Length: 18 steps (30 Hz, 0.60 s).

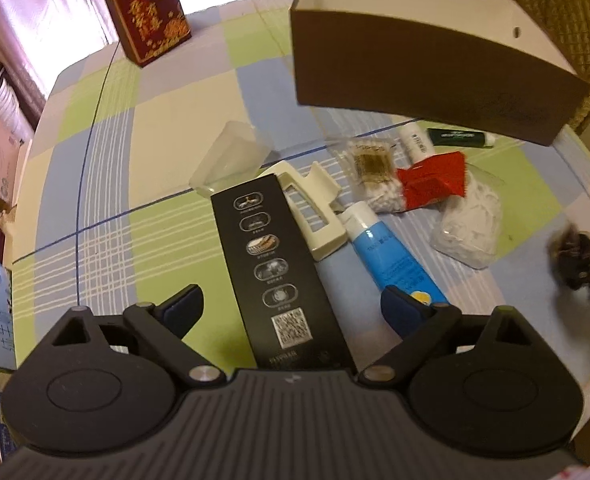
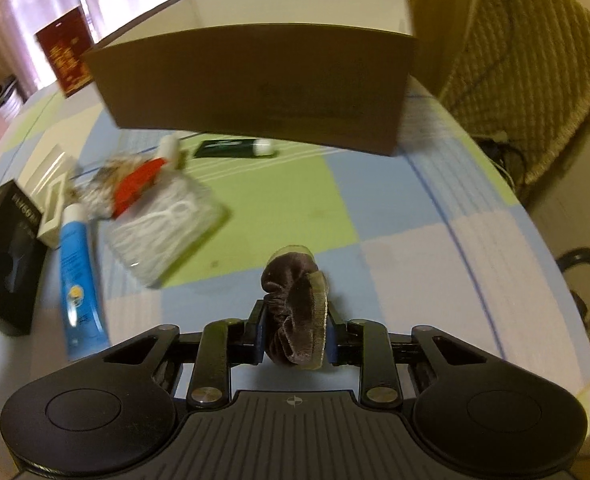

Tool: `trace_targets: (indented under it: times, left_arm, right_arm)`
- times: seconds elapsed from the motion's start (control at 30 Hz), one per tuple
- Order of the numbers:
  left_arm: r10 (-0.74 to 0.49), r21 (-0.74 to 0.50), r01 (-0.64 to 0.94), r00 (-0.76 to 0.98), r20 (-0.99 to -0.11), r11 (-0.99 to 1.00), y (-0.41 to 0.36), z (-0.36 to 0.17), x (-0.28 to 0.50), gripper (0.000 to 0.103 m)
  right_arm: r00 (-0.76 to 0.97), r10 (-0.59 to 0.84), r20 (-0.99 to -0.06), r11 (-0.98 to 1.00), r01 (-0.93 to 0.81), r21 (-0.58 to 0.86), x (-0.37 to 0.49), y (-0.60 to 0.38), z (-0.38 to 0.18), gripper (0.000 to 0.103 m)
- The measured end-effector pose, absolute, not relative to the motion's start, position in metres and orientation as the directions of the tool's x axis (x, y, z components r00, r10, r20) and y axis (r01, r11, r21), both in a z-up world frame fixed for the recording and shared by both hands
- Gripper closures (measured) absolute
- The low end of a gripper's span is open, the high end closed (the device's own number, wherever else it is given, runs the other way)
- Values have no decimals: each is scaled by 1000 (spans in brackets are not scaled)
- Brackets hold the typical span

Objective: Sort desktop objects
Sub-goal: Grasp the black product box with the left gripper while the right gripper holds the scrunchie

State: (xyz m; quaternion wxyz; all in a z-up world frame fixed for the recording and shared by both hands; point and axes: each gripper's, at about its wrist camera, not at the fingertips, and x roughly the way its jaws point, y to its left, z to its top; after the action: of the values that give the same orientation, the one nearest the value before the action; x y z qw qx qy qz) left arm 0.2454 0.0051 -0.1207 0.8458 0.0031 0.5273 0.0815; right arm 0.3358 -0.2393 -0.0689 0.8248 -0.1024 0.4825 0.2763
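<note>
Brown velvet scrunchie [image 2: 295, 312] is clamped between the closed-in jaws of the right gripper [image 2: 297, 334], above the checked tablecloth [image 2: 395, 216]. The left gripper [image 1: 291, 308] is held with jaws spread wide, a long black box [image 1: 271, 264] lying between them ungripped. A blue tube [image 1: 391, 256] lies just beside it; the brown open box [image 2: 255, 92] stands behind.

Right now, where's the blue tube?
The blue tube lies flat on the checked tablecloth, between the white hair claw and the clear bag of floss picks; in the left wrist view its lower end sits by one gripper finger.
</note>
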Motion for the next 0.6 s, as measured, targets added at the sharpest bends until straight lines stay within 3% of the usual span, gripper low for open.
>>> trace_targets:
  times: [0.17,0.23,0.27,0.3,0.6]
  left_arm:
    - [132,70,-169,391,-911,983,15,-131,256,30]
    - [131,65,-179,387,-913,982,19,-134,260,41]
    - [132,65,-184,380,-915,981,20,-135,261,54]
    - [128,58,-192,374,-918,980,21,-135,262,59]
    - [164,66,-262,375,-912,963,15,-127,240,63]
  right_arm:
    - [350,368,-861,828,-544,133,348,-253,-69,78]
    - [336,380,-862,819,-555,144,353,-256,-68,78]
    - [332,385,-861,814,-562,147,354,-256,-67,78]
    - [326,392,-860,807,-571,151,356,-257,-66,78]
    - [258,476,-841,723,-659,207,378,-265,-51,78]
